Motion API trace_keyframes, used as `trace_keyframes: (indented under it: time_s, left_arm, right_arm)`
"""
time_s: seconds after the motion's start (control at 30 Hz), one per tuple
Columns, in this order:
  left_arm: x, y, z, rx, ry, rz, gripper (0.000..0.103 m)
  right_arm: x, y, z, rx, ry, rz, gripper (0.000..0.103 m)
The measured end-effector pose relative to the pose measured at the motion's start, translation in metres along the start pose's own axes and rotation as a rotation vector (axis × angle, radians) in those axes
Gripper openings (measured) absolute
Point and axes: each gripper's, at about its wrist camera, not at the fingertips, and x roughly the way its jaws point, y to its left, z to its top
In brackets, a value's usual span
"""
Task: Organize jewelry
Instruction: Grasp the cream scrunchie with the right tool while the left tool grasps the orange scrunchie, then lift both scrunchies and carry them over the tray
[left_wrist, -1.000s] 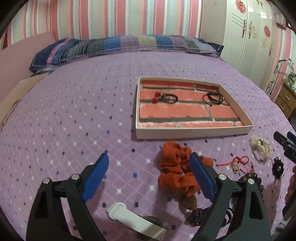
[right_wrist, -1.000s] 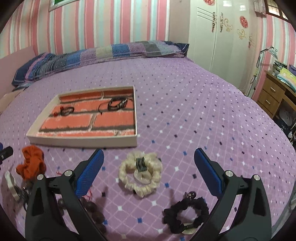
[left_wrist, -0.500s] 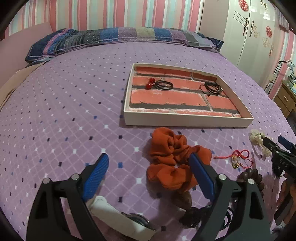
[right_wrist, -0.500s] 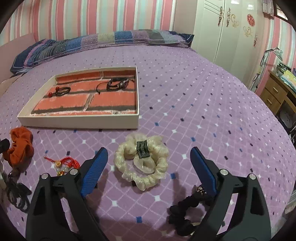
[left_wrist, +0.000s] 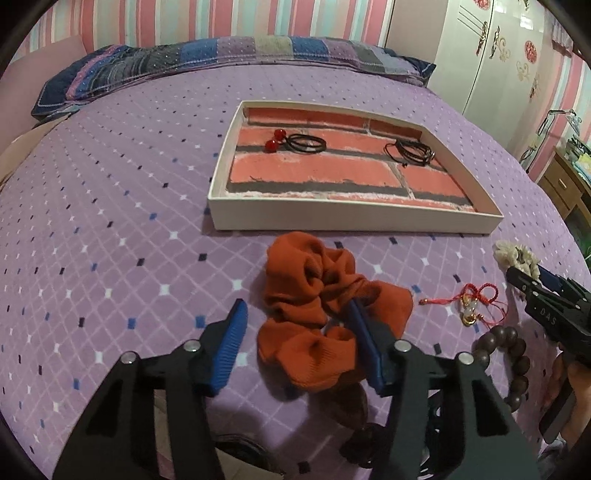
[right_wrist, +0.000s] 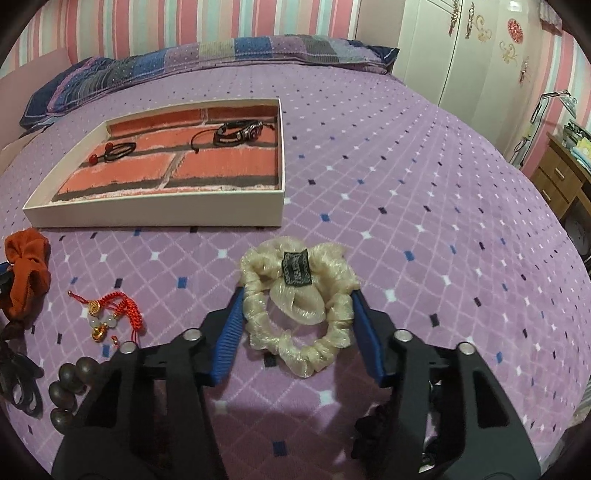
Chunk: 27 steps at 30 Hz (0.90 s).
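Note:
An orange scrunchie (left_wrist: 306, 314) lies on the purple bedspread between the closing jaws of my left gripper (left_wrist: 295, 306). Its right pad touches the cloth; the left pad (left_wrist: 229, 336) stands apart from it. My right gripper (right_wrist: 298, 295) is closing around a cream scrunchie (right_wrist: 295, 295) with a black label, and both pads touch its sides. Behind both stands the white tray (left_wrist: 351, 221) (right_wrist: 155, 214) with a brick-pattern floor. It holds a black cord with red beads (left_wrist: 295, 142) and a black bracelet (left_wrist: 408, 151).
A red knotted charm (right_wrist: 110, 314) and dark wooden beads (right_wrist: 68, 387) lie between the two scrunchies. A black scrunchie (right_wrist: 373, 424) sits under the right gripper's right finger. Striped pillows (left_wrist: 221, 55) line the bed's far end; a wardrobe (right_wrist: 480, 48) and nightstand (right_wrist: 561, 177) stand right.
Both grippers have come down toward the bedspread and their jaws have narrowed. The orange scrunchie now sits between the left jaws and the cream scrunchie between the right jaws.

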Motion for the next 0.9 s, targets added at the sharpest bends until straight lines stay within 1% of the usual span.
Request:
trace_keyframes:
  time_s: [0.03,0.17,0.23,0.33,0.53,0.9]
  left_arm:
    - [0.001,-0.001,0.000,0.003,0.004,-0.001,0.040]
    - [0.003,-0.001,-0.001,0.006,0.006,0.018,0.032]
    - [0.003,0.000,-0.001,-0.001,0.006,0.016,0.027]
    - [0.003,0.002,-0.002,-0.002,0.001,0.012,0.024]
    - [-0.004,0.004,-0.004,-0.008,-0.018,0.019,0.021]
    - [-0.027,0.013,0.003,-0.023,-0.070,0.008,0.019]
  right_arm:
    - [0.001,0.000,0.000,-0.001,0.001,0.000,0.047]
    - [0.001,-0.001,0.001,0.003,0.001,0.004,0.038]
    - [0.001,-0.001,0.001,-0.001,0.002,0.005,0.031]
    - [0.001,-0.002,0.002,-0.005,0.001,0.004,0.024]
    - [-0.002,-0.006,0.002,0.008,-0.003,-0.001,0.018]
    - [-0.020,-0.028,0.007,0.097,-0.061,0.002,0.016]
